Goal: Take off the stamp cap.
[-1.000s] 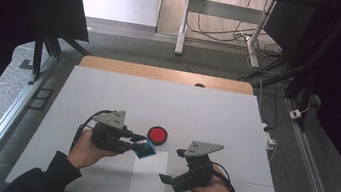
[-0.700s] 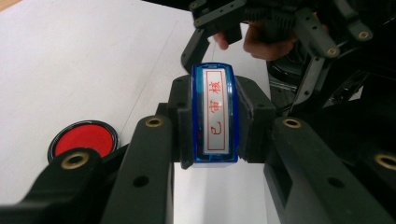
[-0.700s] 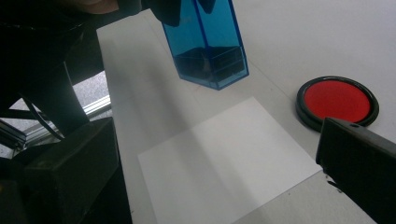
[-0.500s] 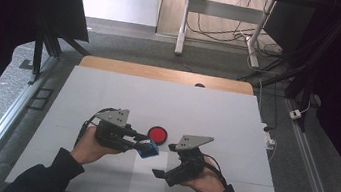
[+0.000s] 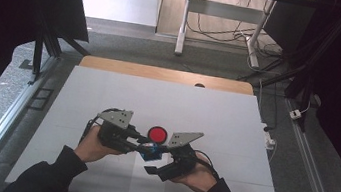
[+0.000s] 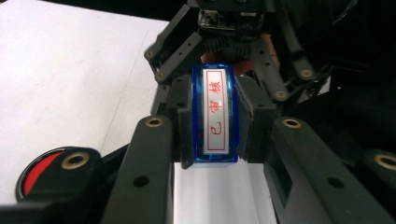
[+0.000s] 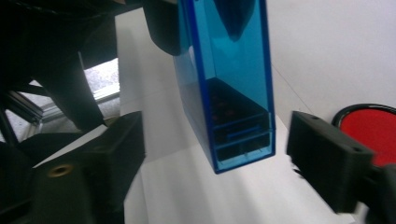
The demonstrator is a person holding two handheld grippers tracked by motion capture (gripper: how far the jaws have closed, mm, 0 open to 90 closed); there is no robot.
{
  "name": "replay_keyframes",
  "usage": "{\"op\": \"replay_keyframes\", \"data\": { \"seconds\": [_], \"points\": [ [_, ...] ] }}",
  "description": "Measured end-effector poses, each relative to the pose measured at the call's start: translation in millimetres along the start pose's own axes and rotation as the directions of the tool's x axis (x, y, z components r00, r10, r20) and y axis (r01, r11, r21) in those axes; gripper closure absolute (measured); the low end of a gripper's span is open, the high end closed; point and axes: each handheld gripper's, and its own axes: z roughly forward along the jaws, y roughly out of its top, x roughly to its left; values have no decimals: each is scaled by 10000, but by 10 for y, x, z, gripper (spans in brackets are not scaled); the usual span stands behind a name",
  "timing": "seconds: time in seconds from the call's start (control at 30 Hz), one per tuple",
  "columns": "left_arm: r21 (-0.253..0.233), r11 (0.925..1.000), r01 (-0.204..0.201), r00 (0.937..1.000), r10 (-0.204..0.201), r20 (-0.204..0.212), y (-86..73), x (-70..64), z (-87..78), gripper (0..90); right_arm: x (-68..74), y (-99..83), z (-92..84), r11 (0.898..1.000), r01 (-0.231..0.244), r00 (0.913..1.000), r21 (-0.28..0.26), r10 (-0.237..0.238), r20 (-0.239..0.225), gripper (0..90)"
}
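Left tool (image 6: pixel 215 140) clamps blue stamp (image 6: pixel 215 116) — right tool (image 7: pixel 210 172) closing around it, seemingly not touching.

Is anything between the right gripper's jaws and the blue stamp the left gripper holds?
Nothing visible. The blue stamp hangs in the gap of the right gripper, whose jaws have just been closing, with bare space either side. The left gripper clamps its other end.

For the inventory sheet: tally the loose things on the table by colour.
Blue: 1, the stamp, held in the left claw
Red: 1, the ink pad
White: 1, the paper sheet
Total: 3
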Motion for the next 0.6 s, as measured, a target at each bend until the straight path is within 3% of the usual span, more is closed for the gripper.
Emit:
{"op": "replay_keyframes", "data": {
  "seconds": [0.03,0.27,0.6],
  "points": [
    [-54,10000,0,10000,0,63,-5,2,-3,706,0,0,0,10000,0,10000,0,0,0,269],
    [-121,9998,-144,9993,148,332,-15,-6,4,706,-4,17,-53,9999,88,9981,-89,-93,-603,494],
    [-352,9989,-308,9980,326,533,-13,-8,-14,706,-14,12,-67,9996,211,9964,-165,-224,-821,596]
  ]
}}
